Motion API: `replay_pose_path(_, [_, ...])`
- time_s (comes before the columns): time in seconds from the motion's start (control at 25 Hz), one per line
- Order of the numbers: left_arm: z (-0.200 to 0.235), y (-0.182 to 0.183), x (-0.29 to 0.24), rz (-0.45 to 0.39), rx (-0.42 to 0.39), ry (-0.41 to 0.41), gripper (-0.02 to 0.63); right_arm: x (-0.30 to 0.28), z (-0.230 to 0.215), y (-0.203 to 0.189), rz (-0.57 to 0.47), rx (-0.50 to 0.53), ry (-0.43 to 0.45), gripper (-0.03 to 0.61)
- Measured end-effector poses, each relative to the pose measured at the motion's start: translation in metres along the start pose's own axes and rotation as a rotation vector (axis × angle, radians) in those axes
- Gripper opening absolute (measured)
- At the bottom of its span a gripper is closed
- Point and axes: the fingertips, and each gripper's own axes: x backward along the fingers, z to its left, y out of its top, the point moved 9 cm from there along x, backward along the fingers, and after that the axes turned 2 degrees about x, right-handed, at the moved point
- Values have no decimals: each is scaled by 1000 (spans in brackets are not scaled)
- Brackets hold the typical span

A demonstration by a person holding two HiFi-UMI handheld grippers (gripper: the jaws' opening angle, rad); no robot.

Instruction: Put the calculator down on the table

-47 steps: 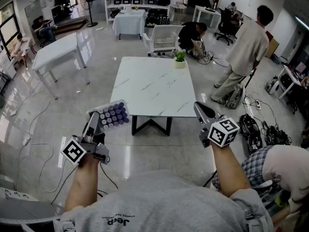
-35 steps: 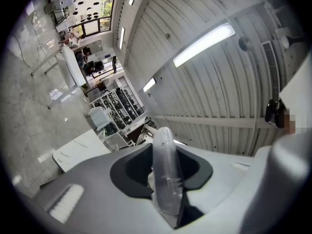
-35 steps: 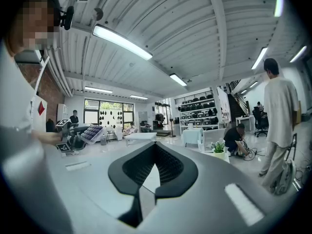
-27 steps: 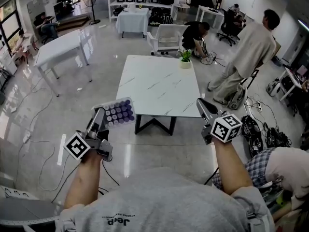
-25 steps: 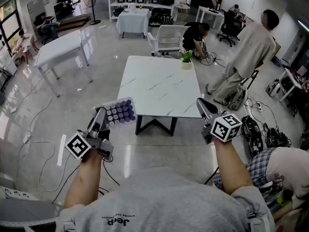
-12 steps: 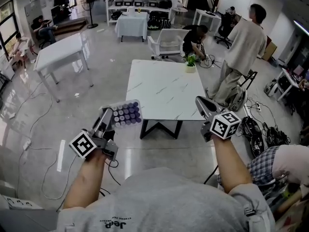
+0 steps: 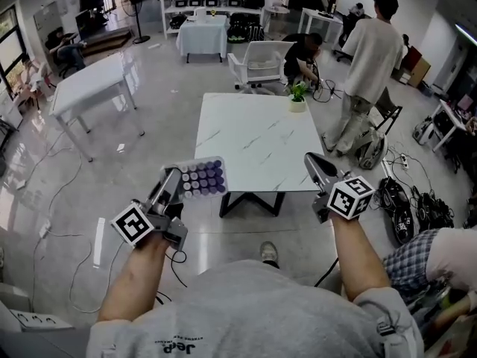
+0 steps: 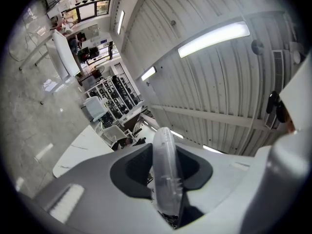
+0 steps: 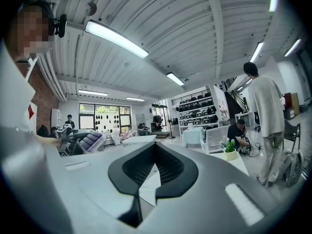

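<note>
Right now the left gripper (image 7: 176, 179) clamps the calculator (image 7: 200, 178) by one edge in the air, short of the near left corner of the table (image 7: 253, 144), while the right gripper (image 7: 311, 160) has its jaws together on nothing, so letting go early or a slipping edge-grip would likely drop it to the floor (image 7: 141, 155).

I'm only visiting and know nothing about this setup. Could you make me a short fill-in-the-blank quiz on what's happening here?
1. The left tool clamps a ___ with purple keys.
2. The right tool is shut and holds ___.
3. At the far corner of the marble table stands a small potted ___.
Missing words: calculator; nothing; plant.
</note>
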Motion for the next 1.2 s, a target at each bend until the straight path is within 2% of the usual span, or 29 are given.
replay_pose_path(0.2, [23,-9,-33,1,-11,15,160,-25,-42,-17,-5,-8,17,3])
replay_pose_path(0.48, [54,-39,-178,-48,-29,38,160,-98,-193,-14,14,-5,97,3])
replay_pose_path(0.76, [70,-55,-291,-62,-35,96,161,-149,-302,9,29,-18,172,3])
replay_pose_path(0.96, [81,-61,-345,-75,-32,123,160,-173,-354,9,38,-43,213,3])
replay_pose_path(1.2, [101,-65,-377,-60,-35,174,160,-204,-389,-2,45,-75,250,3])
